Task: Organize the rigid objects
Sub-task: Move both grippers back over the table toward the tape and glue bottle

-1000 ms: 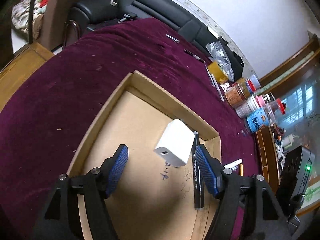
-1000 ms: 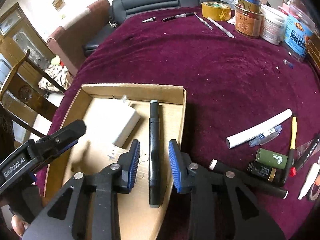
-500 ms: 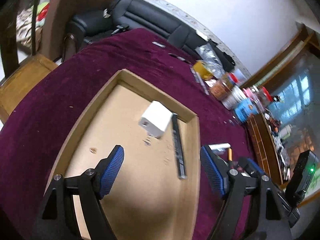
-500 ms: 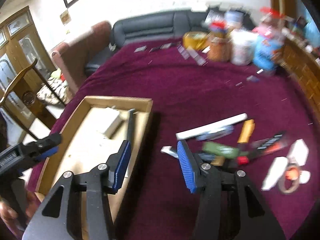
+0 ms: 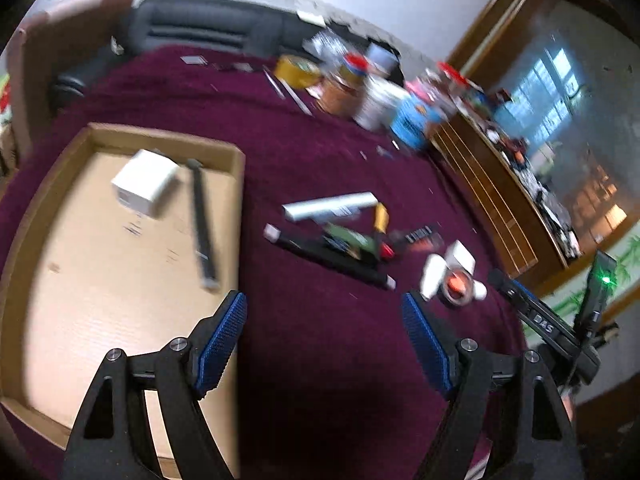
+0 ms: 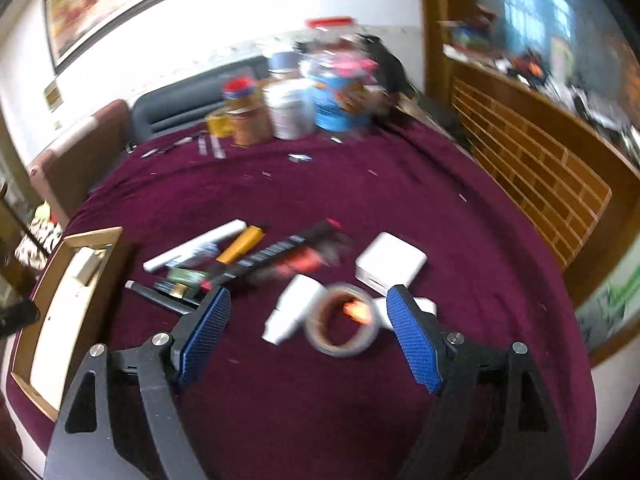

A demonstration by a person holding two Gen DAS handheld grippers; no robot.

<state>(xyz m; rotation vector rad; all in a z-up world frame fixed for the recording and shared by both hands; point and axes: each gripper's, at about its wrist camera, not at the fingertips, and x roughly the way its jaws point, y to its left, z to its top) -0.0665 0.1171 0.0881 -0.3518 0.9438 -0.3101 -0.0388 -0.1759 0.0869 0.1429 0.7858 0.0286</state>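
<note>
Maroon tablecloth [image 6: 320, 208]; my right gripper [image 6: 308, 320] opening, empty; centre over tape roll [image 6: 342, 326]; left gripper [image 5: 324, 332] apart, empty.

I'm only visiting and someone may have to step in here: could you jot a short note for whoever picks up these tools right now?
Left hand-held gripper: open, empty, over the purple cloth beside the box.
Right hand-held gripper: jaws opening, nothing gripped, pointed at the tape roll.
Done: the white charger and a black marker lie in the cardboard box.
Left: the loose pile on the cloth, including a white tube, a long black marker, a white adapter block, a white cylinder and the tape roll. Other small items there are too blurred to name.
</note>
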